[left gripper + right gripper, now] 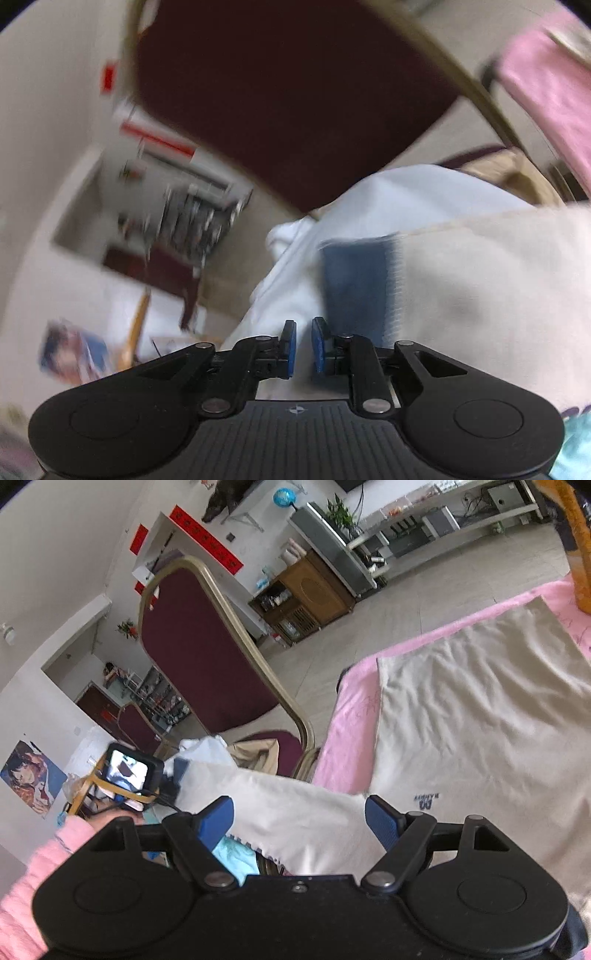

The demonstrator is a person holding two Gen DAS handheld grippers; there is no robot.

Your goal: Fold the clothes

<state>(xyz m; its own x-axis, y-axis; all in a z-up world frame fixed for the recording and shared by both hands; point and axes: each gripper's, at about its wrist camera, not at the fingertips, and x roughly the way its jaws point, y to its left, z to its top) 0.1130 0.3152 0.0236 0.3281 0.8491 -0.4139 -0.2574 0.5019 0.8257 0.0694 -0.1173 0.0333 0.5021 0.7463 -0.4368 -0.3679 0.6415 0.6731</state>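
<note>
Left tongs (303, 345) nearly closed, right tongs (299, 821) spread, cream shirt (480, 716) wrinkled, blue-cuffed

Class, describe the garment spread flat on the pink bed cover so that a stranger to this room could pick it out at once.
Start at the bed with the pink cover, to the right of the dark red chair. Spread flat on that cover lies a beige shirt. Unlike the white clothes heaped on the chair seat, it lies smoothed out and carries a small dark blue logo near its edge.

Cream garment (480, 720) spread wrinkled on the pink surface, one part lifted off its edge
</note>
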